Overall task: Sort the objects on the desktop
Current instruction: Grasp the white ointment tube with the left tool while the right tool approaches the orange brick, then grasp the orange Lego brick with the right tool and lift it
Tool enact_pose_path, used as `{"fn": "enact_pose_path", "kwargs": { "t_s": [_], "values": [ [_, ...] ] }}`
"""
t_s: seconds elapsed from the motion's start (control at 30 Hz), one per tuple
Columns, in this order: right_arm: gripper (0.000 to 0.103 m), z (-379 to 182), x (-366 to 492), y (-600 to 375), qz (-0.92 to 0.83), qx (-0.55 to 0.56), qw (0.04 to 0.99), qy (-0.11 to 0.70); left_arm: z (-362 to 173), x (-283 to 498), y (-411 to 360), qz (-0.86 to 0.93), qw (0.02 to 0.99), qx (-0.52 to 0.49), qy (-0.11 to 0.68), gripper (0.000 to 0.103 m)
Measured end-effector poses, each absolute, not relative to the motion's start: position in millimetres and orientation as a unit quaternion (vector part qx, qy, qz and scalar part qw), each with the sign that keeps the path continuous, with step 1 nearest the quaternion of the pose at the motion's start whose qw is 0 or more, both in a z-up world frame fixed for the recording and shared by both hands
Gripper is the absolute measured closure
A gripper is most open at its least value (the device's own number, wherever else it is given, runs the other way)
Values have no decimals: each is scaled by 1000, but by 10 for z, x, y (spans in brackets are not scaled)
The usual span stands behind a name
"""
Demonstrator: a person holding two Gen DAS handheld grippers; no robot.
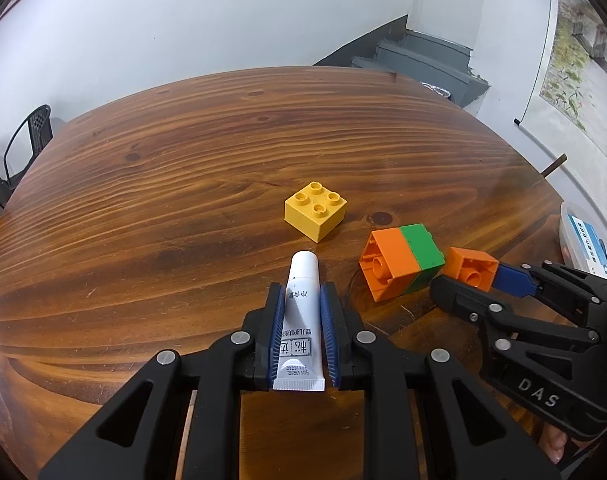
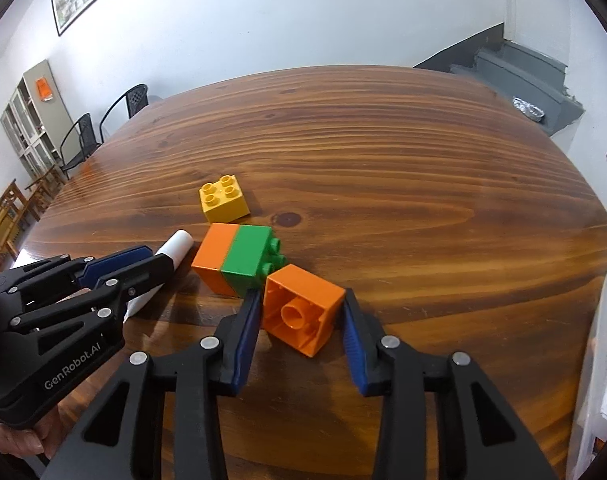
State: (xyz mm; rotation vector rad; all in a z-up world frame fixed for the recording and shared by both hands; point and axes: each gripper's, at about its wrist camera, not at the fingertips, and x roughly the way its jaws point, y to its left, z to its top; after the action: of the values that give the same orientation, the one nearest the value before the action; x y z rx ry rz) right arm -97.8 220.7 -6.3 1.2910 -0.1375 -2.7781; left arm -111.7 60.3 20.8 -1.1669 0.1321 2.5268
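Two grippers: left gripper [image 1: 302,300] clamps tube [image 1: 299,320]

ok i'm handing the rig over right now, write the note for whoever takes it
Left gripper: shut on the white tube, low over the table.
Right gripper: jaws around the loose orange block; a firm grip can't be confirmed.
Yellow block and the joined orange-green block lie on the table.
Plastic box at the right edge.
Done: nothing visibly sorted. Left: everything.
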Motion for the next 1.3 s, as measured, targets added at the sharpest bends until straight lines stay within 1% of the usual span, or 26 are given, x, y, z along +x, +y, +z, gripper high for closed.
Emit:
{"fn": "enact_pose_path", "kwargs": {
  "t_s": [0.2, 0.47, 0.7, 1.3],
  "values": [
    [60, -6, -870, 2294, -911, 408, 31, -55, 184, -1147, 588, 888, 181, -420, 34, 81],
    [60, 128, -728, 2336, -918, 390, 35, -62, 189, -1132, 602, 891, 179, -416, 38, 81],
    [60, 202, -621, 2386, -922, 379, 35, -71, 427, -970, 602, 906, 187, -377, 40, 81],
    [60, 421, -378, 2689, -934, 341, 14, -110, 642, -678, 902, 900, 225, -373, 22, 81]
  ]
}}
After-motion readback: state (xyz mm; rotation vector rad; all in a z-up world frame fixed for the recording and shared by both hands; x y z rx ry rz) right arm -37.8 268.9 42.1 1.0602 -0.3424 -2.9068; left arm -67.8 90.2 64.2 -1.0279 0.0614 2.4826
